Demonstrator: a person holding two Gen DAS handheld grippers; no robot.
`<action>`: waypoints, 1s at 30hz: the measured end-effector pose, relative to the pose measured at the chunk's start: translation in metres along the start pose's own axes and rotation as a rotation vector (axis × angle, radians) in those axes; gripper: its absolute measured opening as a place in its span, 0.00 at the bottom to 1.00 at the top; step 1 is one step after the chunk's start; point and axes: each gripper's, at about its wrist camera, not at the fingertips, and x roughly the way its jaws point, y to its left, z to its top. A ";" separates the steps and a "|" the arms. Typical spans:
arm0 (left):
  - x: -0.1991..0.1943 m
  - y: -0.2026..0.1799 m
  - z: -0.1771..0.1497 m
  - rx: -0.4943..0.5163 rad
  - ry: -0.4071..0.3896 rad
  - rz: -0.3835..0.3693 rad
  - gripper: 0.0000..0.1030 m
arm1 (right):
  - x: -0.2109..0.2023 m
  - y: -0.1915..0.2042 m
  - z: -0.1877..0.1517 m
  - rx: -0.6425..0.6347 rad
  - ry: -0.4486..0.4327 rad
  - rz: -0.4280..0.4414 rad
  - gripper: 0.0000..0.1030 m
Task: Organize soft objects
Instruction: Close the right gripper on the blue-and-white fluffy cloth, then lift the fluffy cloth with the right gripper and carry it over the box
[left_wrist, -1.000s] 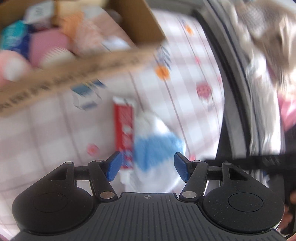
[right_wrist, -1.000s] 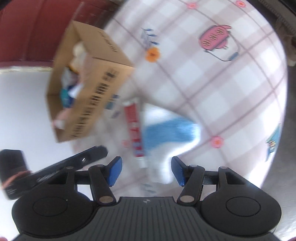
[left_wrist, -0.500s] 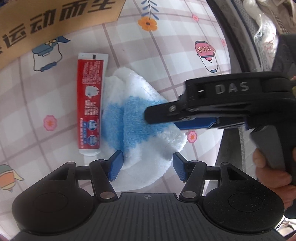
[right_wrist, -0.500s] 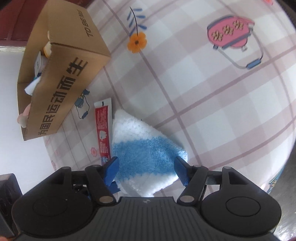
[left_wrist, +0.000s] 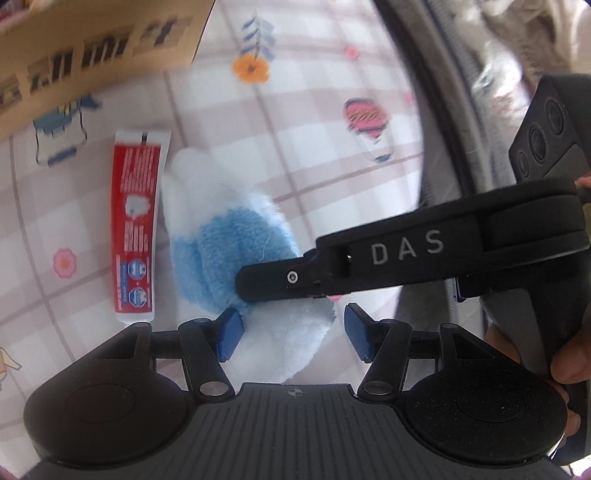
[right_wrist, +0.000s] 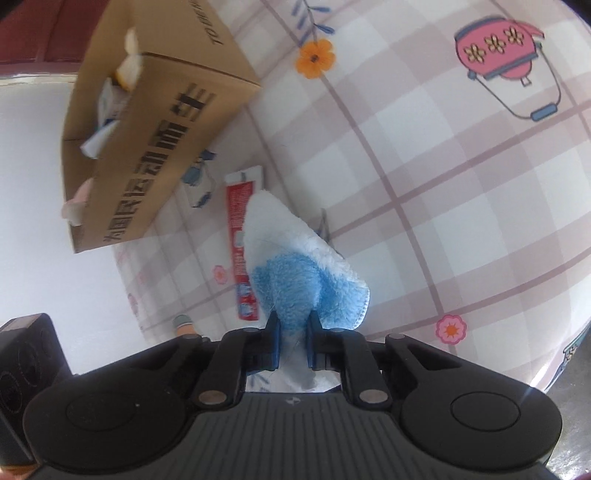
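The right gripper's (right_wrist: 291, 341) fingers (right_wrist: 272, 343) are clenched on a pinched ridge of the blue-and-white fluffy cloth (right_wrist: 295, 269), presumably to lift it; the left gripper (left_wrist: 291, 334) stands released, its pads astride the cloth's near end without pressing; the cloth lies mid-tablecloth (right_wrist: 424, 177), touching a red toothpaste tube (left_wrist: 136, 229); "DAS" marks the right gripper's arm; beyond, the cardboard box (right_wrist: 147, 147) bears Chinese lettering, partly blurred.
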 end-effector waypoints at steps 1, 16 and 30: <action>-0.008 -0.003 0.001 0.007 -0.017 -0.005 0.56 | -0.007 0.005 -0.002 -0.009 -0.007 0.004 0.14; -0.162 -0.010 0.064 0.095 -0.406 0.013 0.56 | -0.119 0.149 0.032 -0.287 -0.224 0.191 0.14; -0.118 0.053 0.149 -0.006 -0.402 0.103 0.56 | -0.058 0.164 0.157 -0.325 -0.315 0.090 0.14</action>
